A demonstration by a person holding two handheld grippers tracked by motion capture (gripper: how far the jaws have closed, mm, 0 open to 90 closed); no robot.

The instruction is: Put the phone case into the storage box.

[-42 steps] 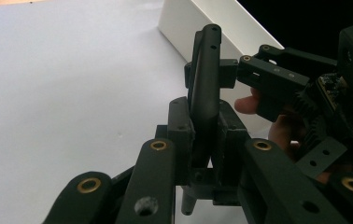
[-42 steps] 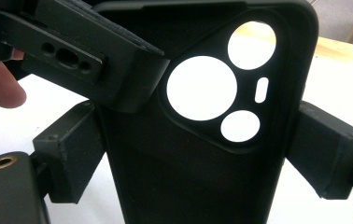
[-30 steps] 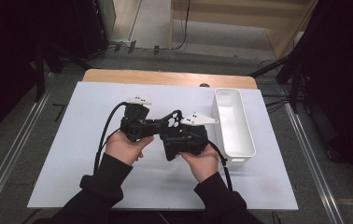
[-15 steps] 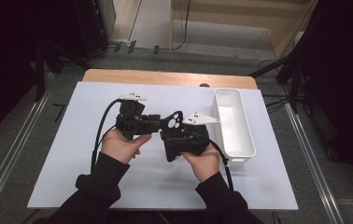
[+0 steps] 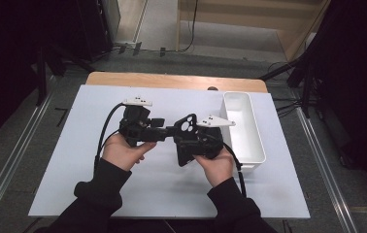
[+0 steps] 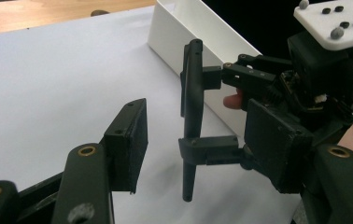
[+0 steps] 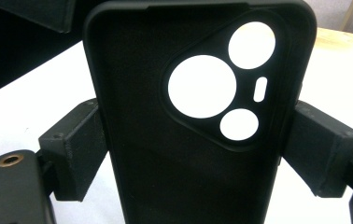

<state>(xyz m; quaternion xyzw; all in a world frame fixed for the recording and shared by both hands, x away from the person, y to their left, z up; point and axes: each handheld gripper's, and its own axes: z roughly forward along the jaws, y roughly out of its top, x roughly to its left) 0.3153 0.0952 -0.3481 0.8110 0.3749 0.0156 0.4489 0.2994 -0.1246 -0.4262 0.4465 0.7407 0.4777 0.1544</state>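
Clamping a black phone case (image 7: 188, 121) by its long edges, right gripper (image 5: 190, 130) fingers (image 7: 79, 149) pressed against both sides above the white surface (image 5: 75, 160); left gripper (image 5: 164, 132) fingers (image 6: 128, 140) just opened, parted, case edge-on between them, untouched.

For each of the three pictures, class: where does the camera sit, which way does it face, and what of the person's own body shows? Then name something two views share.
High view: above the person's side, facing forward and down on the white table; forearms, both hands and both tongs show.
Left gripper view: on the left tongs, looking along their open jaws at the right tongs, which grip the black phone case edge-on; a fingertip shows.
Right gripper view: on the right tongs, facing the case's inner side.
Shared: the phone case and the white tray.
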